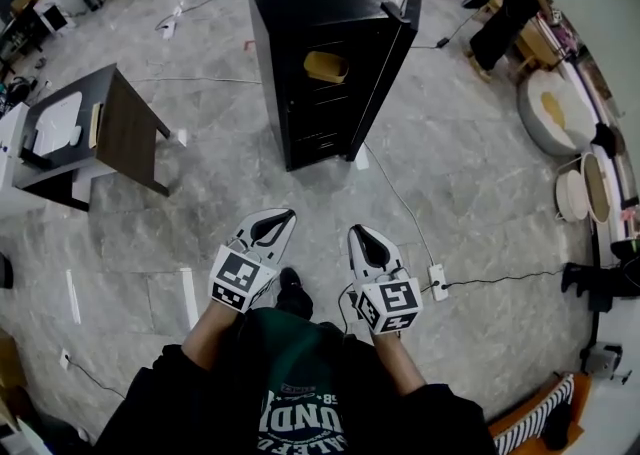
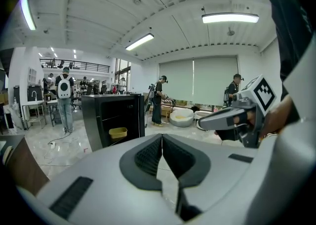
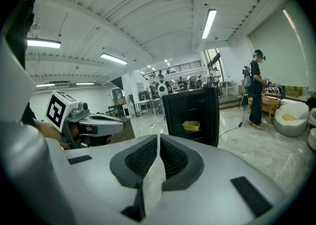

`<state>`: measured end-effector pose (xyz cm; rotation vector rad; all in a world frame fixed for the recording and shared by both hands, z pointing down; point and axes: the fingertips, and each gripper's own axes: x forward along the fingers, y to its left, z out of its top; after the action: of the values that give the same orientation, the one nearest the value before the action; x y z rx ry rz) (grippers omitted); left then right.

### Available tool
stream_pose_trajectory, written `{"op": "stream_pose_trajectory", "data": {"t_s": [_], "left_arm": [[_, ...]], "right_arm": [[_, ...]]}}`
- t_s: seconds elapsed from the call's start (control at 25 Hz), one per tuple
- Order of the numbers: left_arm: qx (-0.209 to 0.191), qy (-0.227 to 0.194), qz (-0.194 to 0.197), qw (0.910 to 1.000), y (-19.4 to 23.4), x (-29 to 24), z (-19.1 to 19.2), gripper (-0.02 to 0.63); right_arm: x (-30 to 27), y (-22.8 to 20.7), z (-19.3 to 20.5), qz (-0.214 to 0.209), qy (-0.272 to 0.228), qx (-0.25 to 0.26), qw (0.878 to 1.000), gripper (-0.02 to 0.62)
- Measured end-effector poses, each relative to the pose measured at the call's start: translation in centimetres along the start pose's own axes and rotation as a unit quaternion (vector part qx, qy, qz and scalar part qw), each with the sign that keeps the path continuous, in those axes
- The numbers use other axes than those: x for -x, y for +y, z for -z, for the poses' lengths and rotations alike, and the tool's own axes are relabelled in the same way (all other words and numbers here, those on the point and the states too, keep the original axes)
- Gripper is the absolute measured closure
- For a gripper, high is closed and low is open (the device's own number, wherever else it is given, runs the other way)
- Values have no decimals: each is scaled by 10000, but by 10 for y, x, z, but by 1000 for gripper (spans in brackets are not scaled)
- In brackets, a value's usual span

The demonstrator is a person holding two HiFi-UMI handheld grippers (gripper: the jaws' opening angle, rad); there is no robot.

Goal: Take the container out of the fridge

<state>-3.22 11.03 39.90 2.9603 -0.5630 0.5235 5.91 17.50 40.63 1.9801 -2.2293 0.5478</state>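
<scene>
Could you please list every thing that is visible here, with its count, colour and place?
fridge: one, black, on the floor ahead, door open
container: one, yellow, on a shelf inside the fridge
table: one, dark, left of the fridge
power strip: one, white, floor at right
beanbag: at least one, white, far right
people: several, mixed clothes, room's far side
left tool: white, shut, empty
right tool: white, shut, empty
</scene>
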Motion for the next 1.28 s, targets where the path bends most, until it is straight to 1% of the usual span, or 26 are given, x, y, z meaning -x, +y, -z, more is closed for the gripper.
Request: {"op": "stream_pose_trajectory", "data": {"t_s": [0.16, 0.32, 0.76, 1.0, 1.16, 1.28], "left_arm": [[6, -11, 11, 10000, 22, -11, -3, 592], [39, 12, -36, 10000, 41, -15, 1, 592], [140, 11, -123, 9998, 72, -30, 5, 592], [88, -11, -173, 9998, 89, -60, -6, 592], [99, -15, -251, 9996, 104, -79, -16, 592], [122, 31, -317, 9994, 116, -95, -17, 592]], "right_arm": [[-24, -8, -6, 21, 41, 12, 10000, 557], [-43, -7, -10, -10, 83, 73, 9999, 557], [-82, -13, -15, -158, 220, 169, 9995, 557], [-115, -35, -24, -323, 226, 227, 9990, 557], [-142, -47, -39, -496, 242, 372, 9978, 557], [-161, -58, -44, -615, 283, 441, 9967, 557]]}}
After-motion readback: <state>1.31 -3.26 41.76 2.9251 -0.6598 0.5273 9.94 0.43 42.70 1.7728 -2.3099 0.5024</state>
